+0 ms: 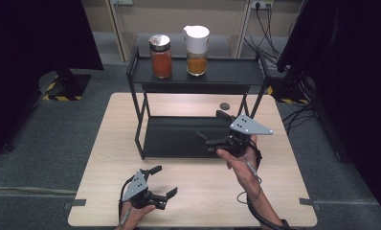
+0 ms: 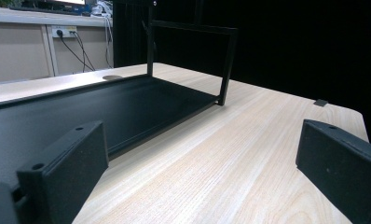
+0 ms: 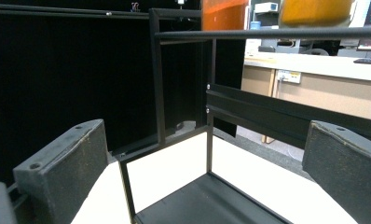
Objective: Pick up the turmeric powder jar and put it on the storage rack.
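Two jars stand side by side on the top shelf of the black rack (image 1: 145, 76), near the far edge of the desk (image 1: 107, 143). The glass jar (image 1: 161, 56) on the left has a dark metal lid and is filled most of the way with an orange-red powder. The jar with the white lid (image 1: 197, 50) just beside it holds a yellower orange powder in its lower half. The rack's lower tray (image 2: 127, 105), a flat black sheet with a low lip, lies bare on the desk.

The rack is a thin black metal frame of two levels, standing at the middle of the desk's far half.

The right claw (image 1: 211, 130) is held out over the right end of the lower tray, wrist raised off the desk, jaws spread wide with nothing between them; in the right gripper view it looks up past the frame posts towards the jars. The left claw (image 1: 163, 180) hovers low near the desk's near edge, left of the middle, pointing towards the rack, also wide apart and holding nothing
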